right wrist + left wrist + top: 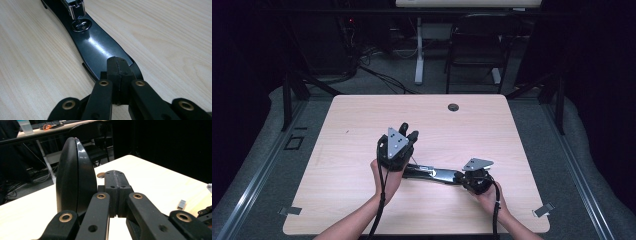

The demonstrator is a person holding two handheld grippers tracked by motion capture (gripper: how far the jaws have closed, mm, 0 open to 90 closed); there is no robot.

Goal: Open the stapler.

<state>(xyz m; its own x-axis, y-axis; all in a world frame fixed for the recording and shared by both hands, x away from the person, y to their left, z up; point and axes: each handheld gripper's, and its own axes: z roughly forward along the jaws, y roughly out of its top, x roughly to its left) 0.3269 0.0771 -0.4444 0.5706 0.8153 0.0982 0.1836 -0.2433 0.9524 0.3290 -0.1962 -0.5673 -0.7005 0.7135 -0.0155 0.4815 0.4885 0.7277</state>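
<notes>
A long glossy black object [432,173] with a metal fitting [78,11] lies flat on the wooden table [362,120], near its front middle. My right gripper [458,176] points left at it. In the right gripper view its jaws [118,68] are shut pad to pad, tips over the object's near end [100,50]. My left gripper [413,135] is held above the table, left of the object, pointing away from the person. Its jaws [115,182] are shut with nothing between them. A black glossy oval piece [75,177] stands upright just left of them; what holds it is hidden.
A round cable hole [453,107] sits near the table's far edge. Small grey tabs mark the front corners [290,211] [543,210]. Beyond the table stand a black chair [477,45] and a white desk leg [418,55]. Dark curtains close both sides.
</notes>
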